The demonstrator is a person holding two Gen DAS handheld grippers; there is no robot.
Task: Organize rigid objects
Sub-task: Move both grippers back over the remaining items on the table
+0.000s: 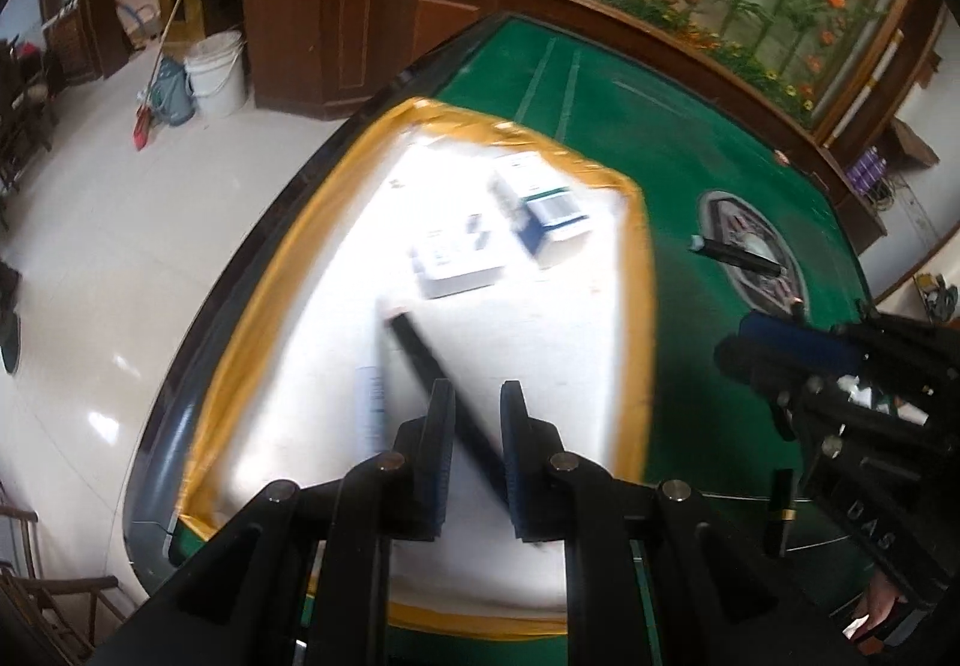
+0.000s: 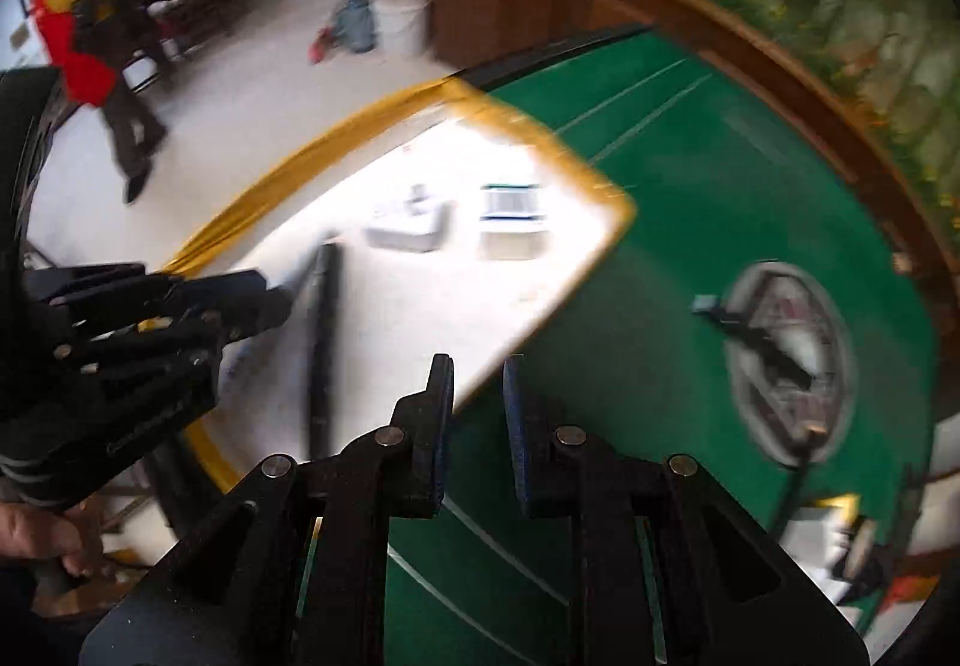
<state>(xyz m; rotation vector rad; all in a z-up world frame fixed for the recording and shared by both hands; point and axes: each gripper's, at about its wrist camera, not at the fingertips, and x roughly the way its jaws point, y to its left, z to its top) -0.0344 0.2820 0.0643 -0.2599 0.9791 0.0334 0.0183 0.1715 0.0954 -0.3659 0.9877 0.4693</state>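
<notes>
A green table [image 1: 708, 366] carries a white sheet [image 1: 528, 342] edged in yellow tape [image 1: 240, 342]; a black pen [image 1: 738, 255] crosses its grey round emblem [image 1: 792, 270].

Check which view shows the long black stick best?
Left wrist: the long black stick runs through the left gripper, its pale tip over the white mat. Right wrist shows it blurred, at the frame's left.

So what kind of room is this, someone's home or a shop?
Probably a lived-in home or shop back room: a green felt table, a wooden counter crowded with bottles, and a bucket on the tiled floor.
</notes>
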